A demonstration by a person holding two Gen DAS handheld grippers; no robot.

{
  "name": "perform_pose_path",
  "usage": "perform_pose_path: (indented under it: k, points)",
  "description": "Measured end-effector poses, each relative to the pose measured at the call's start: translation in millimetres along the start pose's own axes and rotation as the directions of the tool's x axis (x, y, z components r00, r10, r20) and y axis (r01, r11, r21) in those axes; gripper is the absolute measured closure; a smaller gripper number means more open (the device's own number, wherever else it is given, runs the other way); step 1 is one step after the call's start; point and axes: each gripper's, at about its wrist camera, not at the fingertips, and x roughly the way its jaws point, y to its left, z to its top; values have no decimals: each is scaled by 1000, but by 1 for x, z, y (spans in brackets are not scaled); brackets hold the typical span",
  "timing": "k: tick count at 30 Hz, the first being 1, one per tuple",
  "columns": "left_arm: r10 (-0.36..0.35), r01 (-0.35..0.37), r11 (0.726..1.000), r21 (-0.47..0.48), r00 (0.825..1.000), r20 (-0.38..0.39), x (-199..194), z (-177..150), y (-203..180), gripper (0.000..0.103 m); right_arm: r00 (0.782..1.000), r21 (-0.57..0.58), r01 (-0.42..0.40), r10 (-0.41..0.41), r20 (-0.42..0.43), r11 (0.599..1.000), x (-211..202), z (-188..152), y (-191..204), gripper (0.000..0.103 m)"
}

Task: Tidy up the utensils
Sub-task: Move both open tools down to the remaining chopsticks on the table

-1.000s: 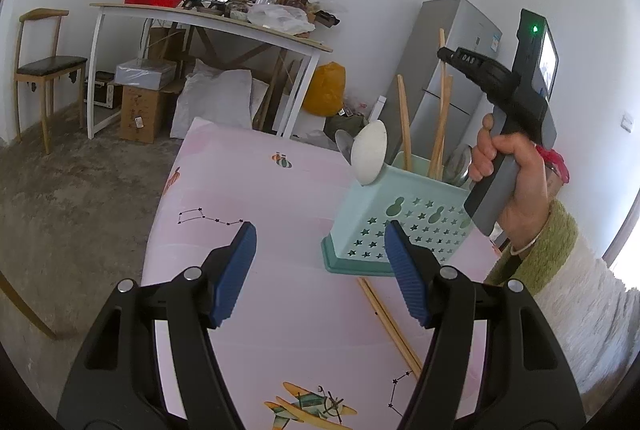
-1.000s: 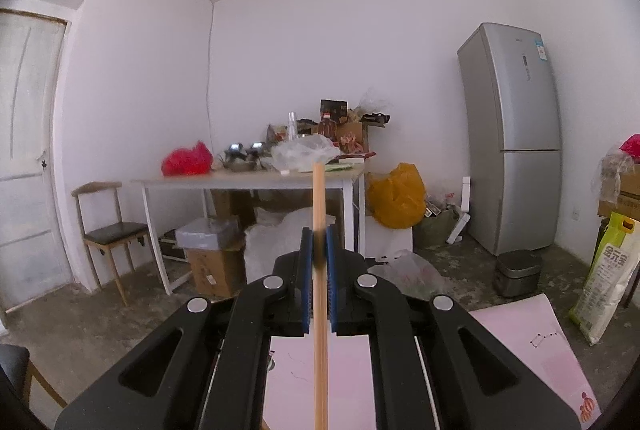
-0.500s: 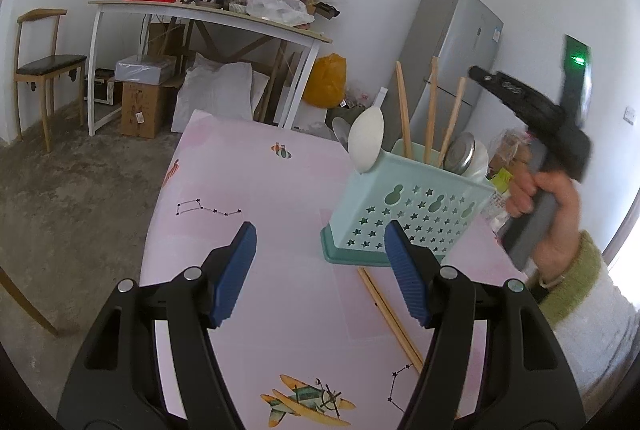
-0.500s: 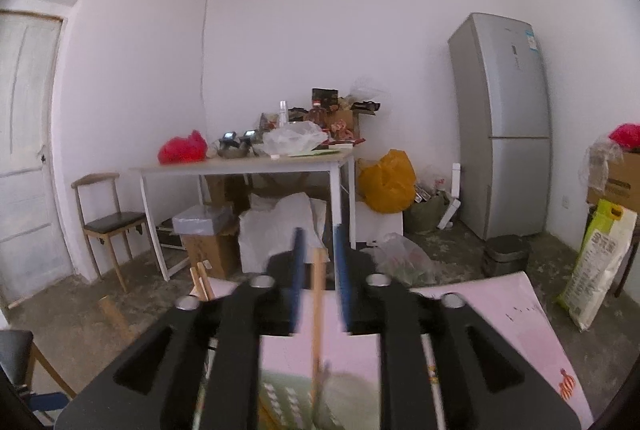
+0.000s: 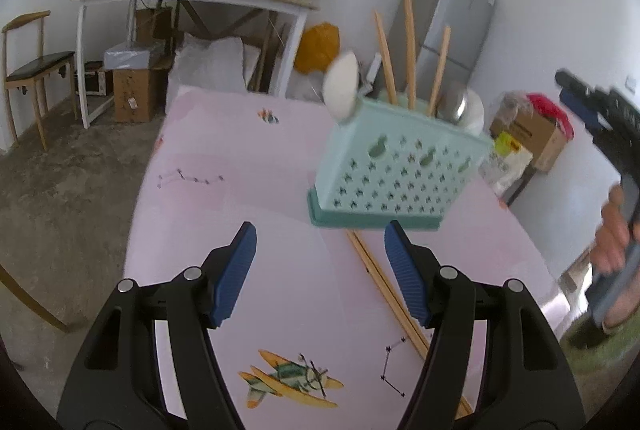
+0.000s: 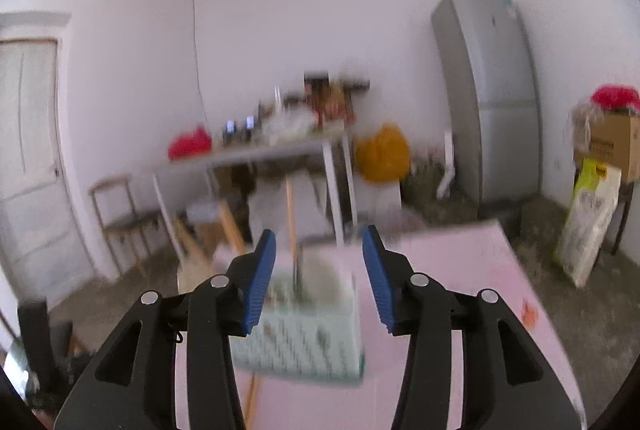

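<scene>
Three chopsticks [image 5: 409, 50] stood in the green basket [image 5: 400, 178] on the desk [image 5: 224, 166]; two more lay just before it. The left gripper [image 5: 320, 272] and right gripper [image 6: 319, 280] hung with jaws open, empty.

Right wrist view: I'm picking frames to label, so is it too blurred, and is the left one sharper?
Right wrist view: motion blur smears the holder and room; the open gripper stays crisp. Left wrist view: sharper, holder holes readable, only the right gripper at the edge blurred.

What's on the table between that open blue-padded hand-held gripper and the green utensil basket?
In the left wrist view, chopsticks lie on the pink tablecloth between the left hand-held gripper and the basket.
</scene>
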Motion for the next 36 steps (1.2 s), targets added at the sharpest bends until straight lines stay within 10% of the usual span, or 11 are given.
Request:
perform_pose_path:
  k: [5,11,20,36]
  points:
    - [-3,6,999,38,997,-81,16,-15,-14,40,943,41,-22,34,-331,999,21,-70,-7,59]
    - [-7,25,995,95,983,-183,39,-34,-37,40,871,110,-2,56,-488,994,29,-117,-12,59]
    - [108,-42,966,255,961,-254,68,-54,-68,40,877,142,-18,84,-474,990,24,-119,-18,59]
    - [132,-68,968,241,956,-261,69,-53,-54,38,870,177,-27,110,-480,984,26,-125,-21,59]
